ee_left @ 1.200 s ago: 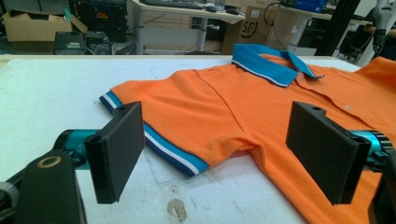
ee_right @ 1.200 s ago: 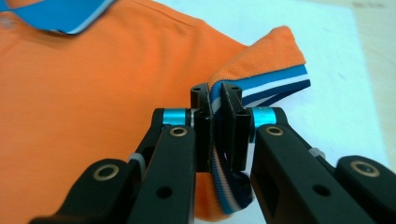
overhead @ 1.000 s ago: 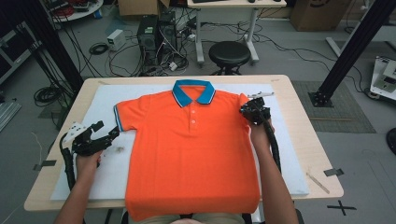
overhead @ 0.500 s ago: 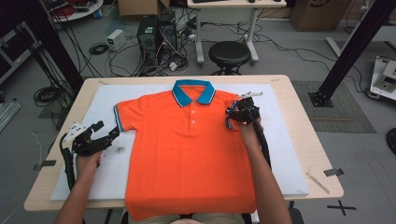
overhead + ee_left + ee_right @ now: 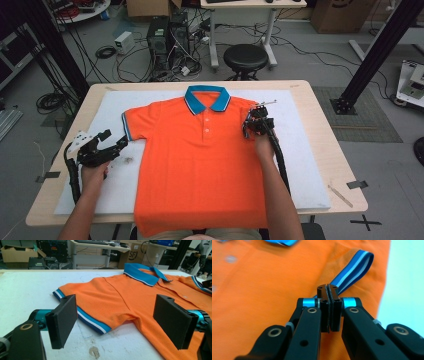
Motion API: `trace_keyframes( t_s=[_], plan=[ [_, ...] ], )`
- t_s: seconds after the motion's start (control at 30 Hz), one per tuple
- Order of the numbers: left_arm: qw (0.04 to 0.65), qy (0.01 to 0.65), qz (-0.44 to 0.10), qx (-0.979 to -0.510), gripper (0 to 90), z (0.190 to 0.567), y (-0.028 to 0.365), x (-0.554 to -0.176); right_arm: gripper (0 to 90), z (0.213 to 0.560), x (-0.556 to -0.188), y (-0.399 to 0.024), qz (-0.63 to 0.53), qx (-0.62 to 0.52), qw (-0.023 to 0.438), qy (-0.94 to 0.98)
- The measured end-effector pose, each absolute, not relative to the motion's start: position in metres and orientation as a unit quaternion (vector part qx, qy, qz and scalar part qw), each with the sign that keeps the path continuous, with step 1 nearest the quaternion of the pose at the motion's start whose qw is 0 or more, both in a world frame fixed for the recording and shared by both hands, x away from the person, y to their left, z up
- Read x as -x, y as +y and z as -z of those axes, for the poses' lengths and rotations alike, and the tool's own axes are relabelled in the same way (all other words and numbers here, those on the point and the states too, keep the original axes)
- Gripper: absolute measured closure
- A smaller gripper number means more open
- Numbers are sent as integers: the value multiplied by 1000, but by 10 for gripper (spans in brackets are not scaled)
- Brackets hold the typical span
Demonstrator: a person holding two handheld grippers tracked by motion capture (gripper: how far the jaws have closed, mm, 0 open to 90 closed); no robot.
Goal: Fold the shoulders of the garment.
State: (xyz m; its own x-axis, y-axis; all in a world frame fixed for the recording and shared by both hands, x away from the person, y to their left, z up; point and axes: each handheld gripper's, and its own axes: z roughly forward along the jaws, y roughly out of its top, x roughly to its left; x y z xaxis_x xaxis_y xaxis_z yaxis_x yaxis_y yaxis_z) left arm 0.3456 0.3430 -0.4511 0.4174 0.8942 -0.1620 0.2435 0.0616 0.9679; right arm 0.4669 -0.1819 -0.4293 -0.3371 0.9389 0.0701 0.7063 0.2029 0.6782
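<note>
Orange polo shirt (image 5: 200,165), frame centre: right gripper (image 5: 328,293) clamped on folded-in sleeve (image 5: 352,270); left gripper (image 5: 120,315) open. Fold flat, cuff aligned.

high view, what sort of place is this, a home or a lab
Most likely a lab or workshop: a computer tower with loose cables sits on the floor, black metal frame beams stand around the table, and cardboard boxes are stacked behind.

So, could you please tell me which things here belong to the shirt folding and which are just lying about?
In the job: orange polo shirt, its right sleeve, right gripper, left gripper, white mat.

Lying about: black stool, computer tower, floor cables, cardboard box.
</note>
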Motion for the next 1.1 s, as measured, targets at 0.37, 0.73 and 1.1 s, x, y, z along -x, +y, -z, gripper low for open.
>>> trace_keyframes(
  t_s=[0.37,0.73,1.1],
  plan=[
    [566,458,-287,-622,196,451,343,-346,777,423,-461,-168,-408,-466,151,771],
    [565,458,-289,-622,196,451,343,-346,686,434,-462,-153,-322,-474,191,797],
    [565,458,-288,-623,196,451,343,-346,900,427,-461,-152,-364,-461,186,787]
  ],
)
